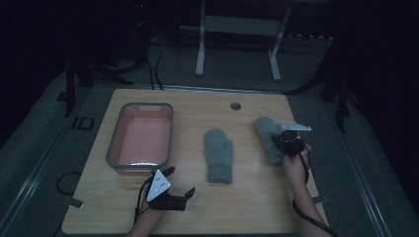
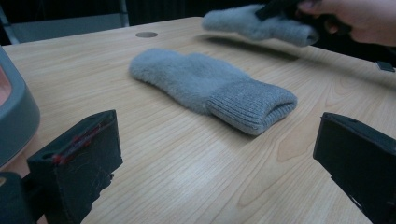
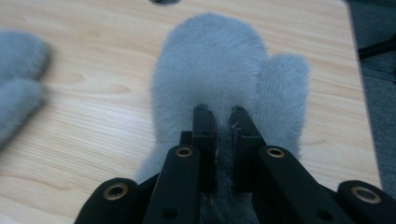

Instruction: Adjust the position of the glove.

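Pinching between right gripper (image 3: 223,116) jaws, seemingly lifted: grey mitten (image 3: 219,70).

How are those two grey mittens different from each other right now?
The middle mitten lies flat and untouched on the table; the right mitten is pinched between the right gripper jaws and lifted clear, as the left gripper view shows. Both are fuzzy grey with a thumb.

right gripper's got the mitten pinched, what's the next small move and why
Probably carry the held mitten left toward the pink bin. The right gripper is shut on its fabric and the left gripper view shows it off the table, while the other mitten lies flat and the left gripper waits open.
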A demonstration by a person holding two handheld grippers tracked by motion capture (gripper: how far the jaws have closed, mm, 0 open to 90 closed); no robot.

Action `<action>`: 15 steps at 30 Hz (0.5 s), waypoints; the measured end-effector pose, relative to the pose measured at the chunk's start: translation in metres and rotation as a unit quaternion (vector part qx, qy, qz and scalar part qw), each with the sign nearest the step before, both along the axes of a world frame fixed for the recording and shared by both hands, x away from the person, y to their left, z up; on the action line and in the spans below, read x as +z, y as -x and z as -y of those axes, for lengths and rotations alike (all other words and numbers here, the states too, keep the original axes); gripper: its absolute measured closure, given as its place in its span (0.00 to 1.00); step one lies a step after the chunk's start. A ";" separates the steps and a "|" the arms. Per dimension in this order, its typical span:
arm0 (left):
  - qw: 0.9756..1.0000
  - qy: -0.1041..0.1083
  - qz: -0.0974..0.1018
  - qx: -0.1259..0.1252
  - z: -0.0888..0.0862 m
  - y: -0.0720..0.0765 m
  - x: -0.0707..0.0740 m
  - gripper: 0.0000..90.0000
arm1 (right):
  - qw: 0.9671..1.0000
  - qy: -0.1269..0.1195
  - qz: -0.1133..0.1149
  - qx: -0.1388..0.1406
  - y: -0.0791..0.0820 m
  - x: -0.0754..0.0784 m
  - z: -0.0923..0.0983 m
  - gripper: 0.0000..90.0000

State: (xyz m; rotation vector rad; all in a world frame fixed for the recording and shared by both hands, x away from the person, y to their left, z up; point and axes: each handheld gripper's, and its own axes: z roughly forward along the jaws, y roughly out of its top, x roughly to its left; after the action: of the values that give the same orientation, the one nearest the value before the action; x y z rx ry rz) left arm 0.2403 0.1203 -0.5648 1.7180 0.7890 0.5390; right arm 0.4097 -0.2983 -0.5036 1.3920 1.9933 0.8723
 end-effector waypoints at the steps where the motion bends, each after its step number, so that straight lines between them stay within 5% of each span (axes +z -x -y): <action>1: 1.000 0.001 0.000 0.001 0.000 0.000 0.000 0.01 | 1.000 -0.003 0.002 -0.006 0.004 0.003 -0.002 0.93; 6: 1.000 0.002 0.004 0.003 -0.001 0.001 0.001 0.01 | 0.998 -0.009 0.010 -0.057 0.030 0.008 -0.008 0.93; 12: 1.000 0.000 0.006 0.003 0.000 0.001 0.001 0.01 | 0.996 -0.029 -0.001 -0.080 0.040 0.000 -0.009 0.93; 15: 1.000 0.000 0.005 0.004 0.000 0.000 0.001 0.01 | 0.994 -0.037 -0.033 -0.093 0.050 -0.016 -0.015 0.93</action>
State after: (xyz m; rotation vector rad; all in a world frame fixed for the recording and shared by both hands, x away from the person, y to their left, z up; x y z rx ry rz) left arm 0.2400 0.1202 -0.5638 1.7126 0.7882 0.5525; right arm 0.3592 -0.2829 -0.5194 1.6379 1.8600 0.8326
